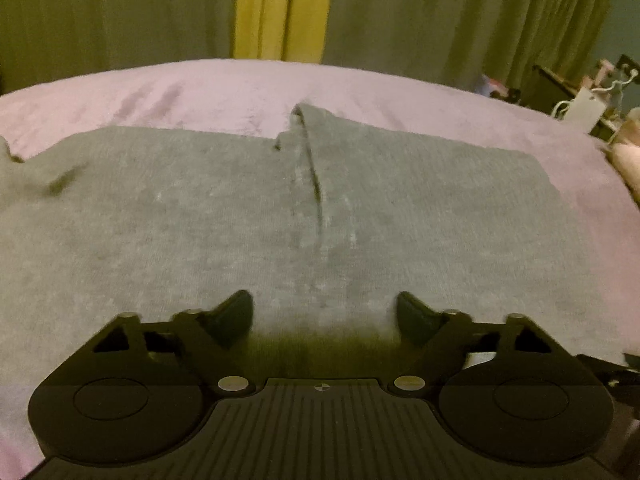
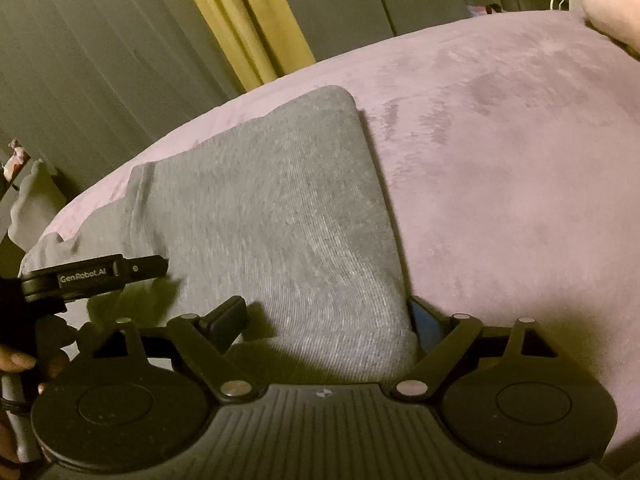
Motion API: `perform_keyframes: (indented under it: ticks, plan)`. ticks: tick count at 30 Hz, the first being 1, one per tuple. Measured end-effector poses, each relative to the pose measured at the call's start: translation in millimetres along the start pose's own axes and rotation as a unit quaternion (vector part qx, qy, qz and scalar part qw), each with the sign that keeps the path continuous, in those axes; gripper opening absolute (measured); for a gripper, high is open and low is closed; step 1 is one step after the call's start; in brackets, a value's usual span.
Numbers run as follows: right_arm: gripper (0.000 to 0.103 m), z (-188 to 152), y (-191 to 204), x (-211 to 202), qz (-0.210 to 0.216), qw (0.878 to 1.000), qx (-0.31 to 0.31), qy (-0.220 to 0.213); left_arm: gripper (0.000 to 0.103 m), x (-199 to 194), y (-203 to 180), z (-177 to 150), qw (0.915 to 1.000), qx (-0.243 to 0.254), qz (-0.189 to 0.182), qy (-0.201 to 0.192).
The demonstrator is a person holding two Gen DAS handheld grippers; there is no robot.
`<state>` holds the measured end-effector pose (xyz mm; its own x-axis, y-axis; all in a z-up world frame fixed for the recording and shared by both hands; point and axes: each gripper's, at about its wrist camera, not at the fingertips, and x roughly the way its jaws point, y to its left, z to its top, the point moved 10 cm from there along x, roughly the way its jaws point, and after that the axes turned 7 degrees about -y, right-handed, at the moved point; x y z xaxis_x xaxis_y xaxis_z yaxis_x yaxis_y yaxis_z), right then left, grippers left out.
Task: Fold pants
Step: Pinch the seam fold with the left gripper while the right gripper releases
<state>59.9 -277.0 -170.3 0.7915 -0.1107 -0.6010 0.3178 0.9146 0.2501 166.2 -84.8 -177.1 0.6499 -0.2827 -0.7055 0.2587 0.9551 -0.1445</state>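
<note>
Left wrist: curtains (image 1: pixel 160 12) behind blanket (image 1: pixel 200 84), pants (image 1: pixel 200 208).

Pants (image 1: pixel 224 216): heather grey, fine ribbed knit, faint pale flecks near the dark centre crease. Same grey in the right wrist view (image 2: pixel 280 216).
Bed cover (image 1: pixel 400 92): dusty pink-lilac, plush, with darker brushed streaks; likewise (image 2: pixel 500 160).
Curtains (image 1: pixel 420 12): olive-grey, vertical folds.
Yellow strip (image 1: pixel 284 8) between them: mustard, bright.
Left gripper (image 1: pixel 325 312): matte black, silver rivets, ribbed body.
Right gripper (image 2: pixel 330 320): matte black, silver rivets; blue tint on the right finger pad (image 2: pixel 425 328).
</note>
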Motion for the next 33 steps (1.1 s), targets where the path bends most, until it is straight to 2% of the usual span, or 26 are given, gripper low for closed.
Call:
perform_keyframes:
  ticks: [1,3,5,12,15,16,18,20,24,30,33]
  plan:
    - [0.087,0,-1,-1,0.0,1.0,0.001,-0.001,0.064,-2,-1,0,0.9999,-0.006,-0.016,0.001]
    - [0.087,0,-3,-2,0.0,1.0,0.007,-0.001,0.059,-1,-1,1,0.9996,-0.015,-0.024,-0.005]
    - [0.087,1,-4,-1,0.0,1.0,0.013,-0.002,0.059,-1,3,1,0.999,-0.024,-0.036,-0.009]
    - [0.09,-1,-3,1,0.001,1.0,0.011,-0.002,0.081,6,7,2,0.9938,-0.082,-0.075,-0.001]
    - [0.091,-1,-2,1,0.0,1.0,0.006,-0.002,0.081,9,3,1,0.9947,-0.071,-0.073,-0.011]
    - [0.092,-1,-2,1,0.001,1.0,0.006,-0.002,0.08,9,3,0,0.9951,-0.066,-0.071,-0.014]
    - [0.092,-1,-2,1,0.002,1.0,0.009,-0.003,0.068,9,4,-3,0.9962,-0.056,-0.063,-0.021]
    - [0.092,0,-3,1,0.004,1.0,0.015,-0.004,0.062,8,8,-4,0.9958,-0.061,-0.065,-0.024]
    - [0.092,0,-3,1,0.003,1.0,0.016,-0.004,0.032,5,18,-3,0.9914,-0.103,-0.078,-0.023]
    - [0.093,-1,-4,2,0.003,1.0,0.012,-0.003,0.025,5,13,-4,0.9923,-0.089,-0.079,-0.034]
    - [0.095,-1,-3,2,0.003,1.0,0.011,-0.003,0.026,6,17,-4,0.9887,-0.113,-0.093,-0.032]
